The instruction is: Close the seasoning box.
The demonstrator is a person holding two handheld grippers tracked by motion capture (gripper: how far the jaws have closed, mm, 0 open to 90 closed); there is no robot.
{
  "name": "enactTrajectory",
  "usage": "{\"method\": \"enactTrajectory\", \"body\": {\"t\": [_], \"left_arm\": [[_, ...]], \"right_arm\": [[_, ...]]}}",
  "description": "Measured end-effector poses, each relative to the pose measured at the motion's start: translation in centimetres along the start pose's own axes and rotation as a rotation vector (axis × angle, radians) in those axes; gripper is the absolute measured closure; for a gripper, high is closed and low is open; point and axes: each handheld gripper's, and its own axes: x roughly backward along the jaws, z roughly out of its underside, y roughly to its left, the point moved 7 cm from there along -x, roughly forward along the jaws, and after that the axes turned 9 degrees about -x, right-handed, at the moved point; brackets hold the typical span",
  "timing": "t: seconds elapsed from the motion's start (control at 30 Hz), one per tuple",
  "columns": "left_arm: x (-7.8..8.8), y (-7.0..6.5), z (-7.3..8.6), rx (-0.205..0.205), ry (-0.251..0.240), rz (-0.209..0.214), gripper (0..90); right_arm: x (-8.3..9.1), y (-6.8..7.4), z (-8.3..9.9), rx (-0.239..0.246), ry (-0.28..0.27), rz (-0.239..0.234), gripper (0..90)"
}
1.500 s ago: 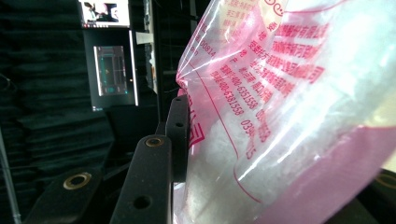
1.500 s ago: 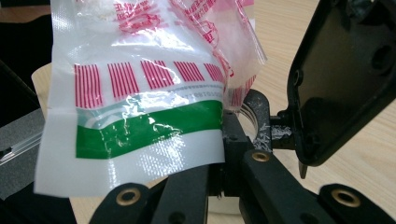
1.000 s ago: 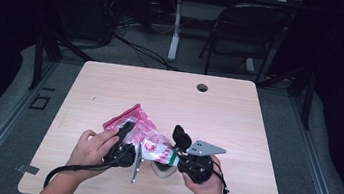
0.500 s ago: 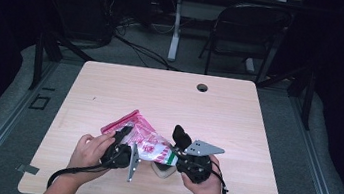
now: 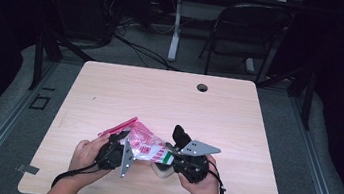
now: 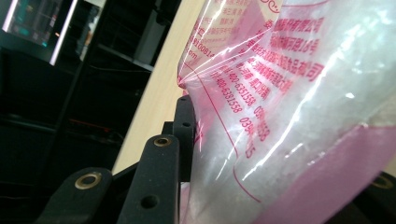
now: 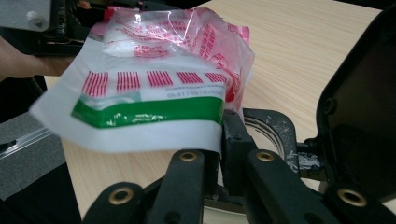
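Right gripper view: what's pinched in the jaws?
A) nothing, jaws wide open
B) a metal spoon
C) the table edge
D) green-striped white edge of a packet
D: in the right gripper view the right gripper has its jaws closed on the white, green-striped edge of the packet, held above the table.

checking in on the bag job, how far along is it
Done: both claws have a grip on the printed plastic bag, left claw at its pink end, right claw pinching its white, green-striped end. In hand: the bag is held up between them over the table. Left: whatever follows the grip; a roll of tape lies beneath.
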Motion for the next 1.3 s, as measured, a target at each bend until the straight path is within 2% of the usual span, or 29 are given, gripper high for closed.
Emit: {"method": "enactTrajectory", "body": {"t": [0.23, 0.5, 0.6, 0.7, 1.03, 1.23, 1.3], "left_arm": [[-0.4, -0.4, 0.8, 0.112, -0.021, 0.063, 73.8], [-0.7, -0.4, 1.7, 0.22, -0.039, 0.137, 74.0], [-0.8, -0.3, 1.8, 0.249, -0.05, 0.158, 74.5], [-0.9, -0.2, 2.0, 0.283, -0.061, 0.172, 75.4], [-1.0, 0.1, 2.4, 0.335, -0.074, 0.189, 76.1], [-1.2, 0.5, 3.1, 0.387, -0.076, 0.195, 76.2], [-1.2, 0.6, 3.3, 0.421, -0.082, 0.201, 76.2]], "right_arm": [[0.0, 0.2, -0.1, 0.0, -0.007, -0.013, 82.9], [0.3, 0.0, -0.5, -0.008, -0.037, -0.013, 76.5], [0.4, 0.0, -0.6, -0.016, -0.052, -0.015, 74.9], [0.4, -0.1, -0.7, -0.019, -0.059, -0.013, 73.3], [0.5, -0.2, -0.7, -0.017, -0.074, -0.004, 67.7], [0.5, -0.4, -0.8, -0.017, -0.076, 0.004, 65.5], [0.5, -0.4, -0.8, -0.026, -0.081, 0.008, 64.7]]}}
